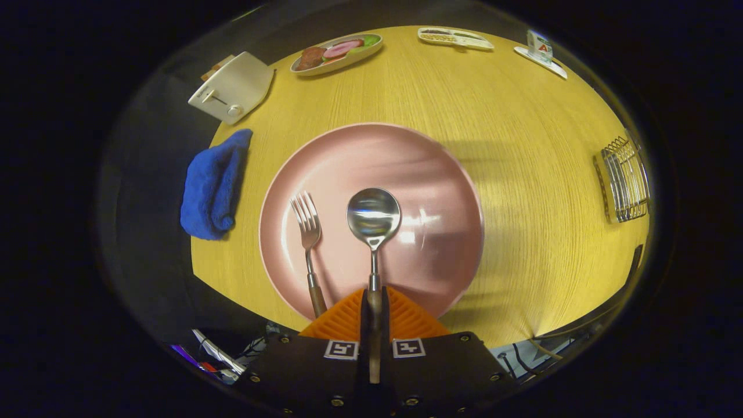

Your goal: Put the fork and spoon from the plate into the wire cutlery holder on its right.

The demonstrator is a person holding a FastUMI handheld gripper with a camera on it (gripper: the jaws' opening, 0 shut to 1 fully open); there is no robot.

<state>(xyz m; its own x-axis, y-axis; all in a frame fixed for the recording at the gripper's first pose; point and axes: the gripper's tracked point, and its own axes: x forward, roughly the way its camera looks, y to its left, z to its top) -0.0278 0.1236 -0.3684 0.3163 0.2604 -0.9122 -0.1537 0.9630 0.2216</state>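
Slippage is the main risk: the gripper [374,307] has its fingers closed on the spoon [373,217] handle, bowl out ahead over the plate [441,174], so a loose pinch could swing it onto the fork [307,232] (just left) before the wire cutlery holder [626,180] far right.

A round yellow wood-grain table [522,151] is spreading out beyond my fingers. A pink plate [429,174] is sitting on it just ahead of them. A blue cloth [212,186] is lying left of the plate, hanging over the table's edge. A white toaster [232,87] is sitting beyond the cloth. A dish of food [336,53], a tray [455,38] and a carton on a saucer [540,51] are lining the far edge. A wire holder [624,180] is standing well to the plate's right.
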